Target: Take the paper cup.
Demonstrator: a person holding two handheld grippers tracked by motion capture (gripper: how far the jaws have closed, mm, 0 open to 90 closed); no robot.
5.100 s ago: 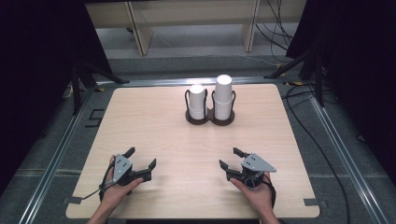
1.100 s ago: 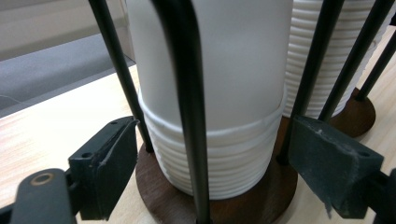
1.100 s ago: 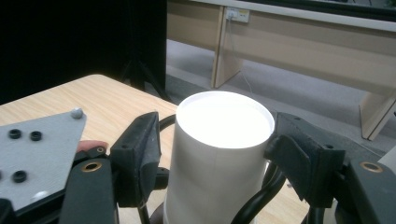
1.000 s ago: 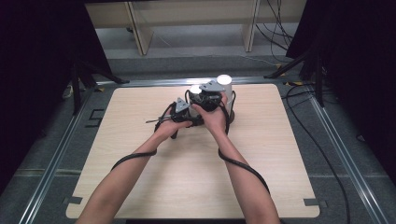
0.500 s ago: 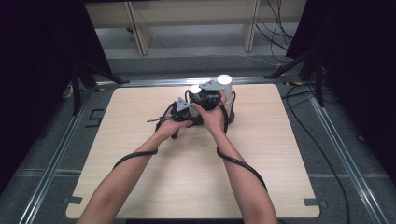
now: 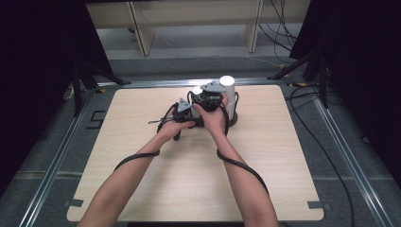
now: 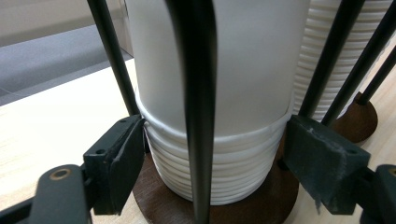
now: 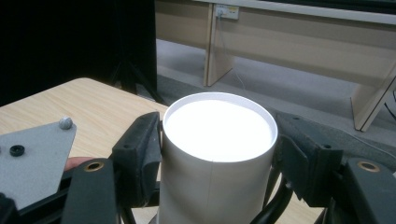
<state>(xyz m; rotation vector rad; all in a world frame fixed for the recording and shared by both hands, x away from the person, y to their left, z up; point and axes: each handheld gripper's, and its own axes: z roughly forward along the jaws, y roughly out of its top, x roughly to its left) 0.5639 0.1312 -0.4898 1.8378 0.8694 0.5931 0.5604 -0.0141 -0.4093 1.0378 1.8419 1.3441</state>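
Both hands have come from the near edge to the cup rack (image 6: 232,118). Left gripper (image 7: 212,161), jaws just closing, clamps the lower cups (image 7: 215,168) at the rack base; right gripper (image 8: 217,158) grips the top cup (image 8: 217,140). Judged: separation is imminent.

White cups (image 7: 219,116) stand in a black wire rack (image 7: 198,93) on a dark brown base (image 7: 154,205). The table (image 6: 189,179) is pale wood grain; the floor (image 6: 359,142) grey.
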